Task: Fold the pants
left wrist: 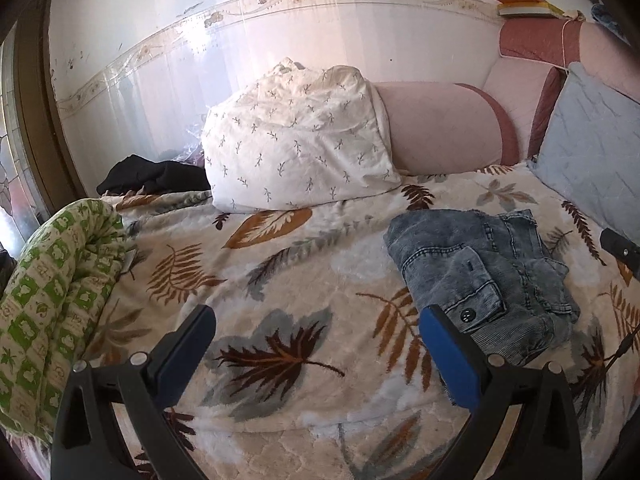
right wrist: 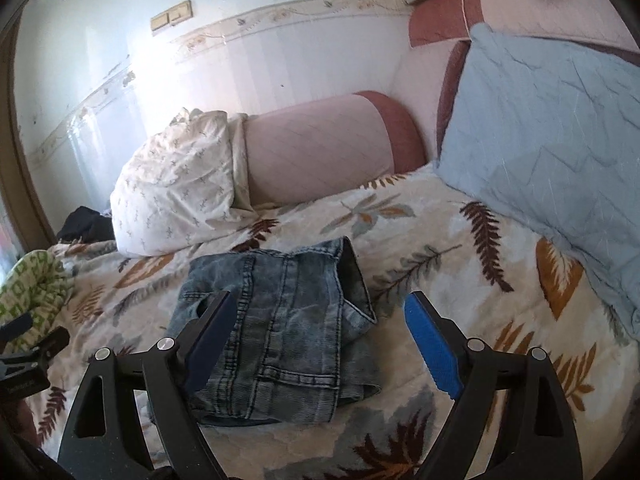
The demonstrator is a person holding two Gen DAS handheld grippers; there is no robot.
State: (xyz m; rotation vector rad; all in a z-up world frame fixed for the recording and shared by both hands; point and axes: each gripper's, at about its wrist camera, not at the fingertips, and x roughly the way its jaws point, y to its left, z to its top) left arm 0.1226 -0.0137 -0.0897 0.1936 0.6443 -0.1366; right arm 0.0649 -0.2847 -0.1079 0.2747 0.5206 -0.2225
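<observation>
The blue denim pants [left wrist: 484,276] lie folded in a compact bundle on the leaf-patterned blanket [left wrist: 280,288], a buttoned pocket on top. They also show in the right wrist view [right wrist: 280,320], directly ahead. My left gripper [left wrist: 316,320] is open and empty, left of the pants, its right finger near the bundle's edge. My right gripper [right wrist: 320,312] is open and empty above the near side of the pants. The tip of the right gripper [left wrist: 618,248] shows at the right edge of the left wrist view, and the left gripper [right wrist: 28,344] at the left edge of the right wrist view.
A white printed pillow [left wrist: 296,140] and pink bolster [left wrist: 444,128] lie against the back wall. A light blue pillow [right wrist: 548,140] leans at the right. A green-checked quilt roll [left wrist: 52,288] lies left, with dark clothing [left wrist: 156,176] behind. Books [left wrist: 524,4] rest on the headboard.
</observation>
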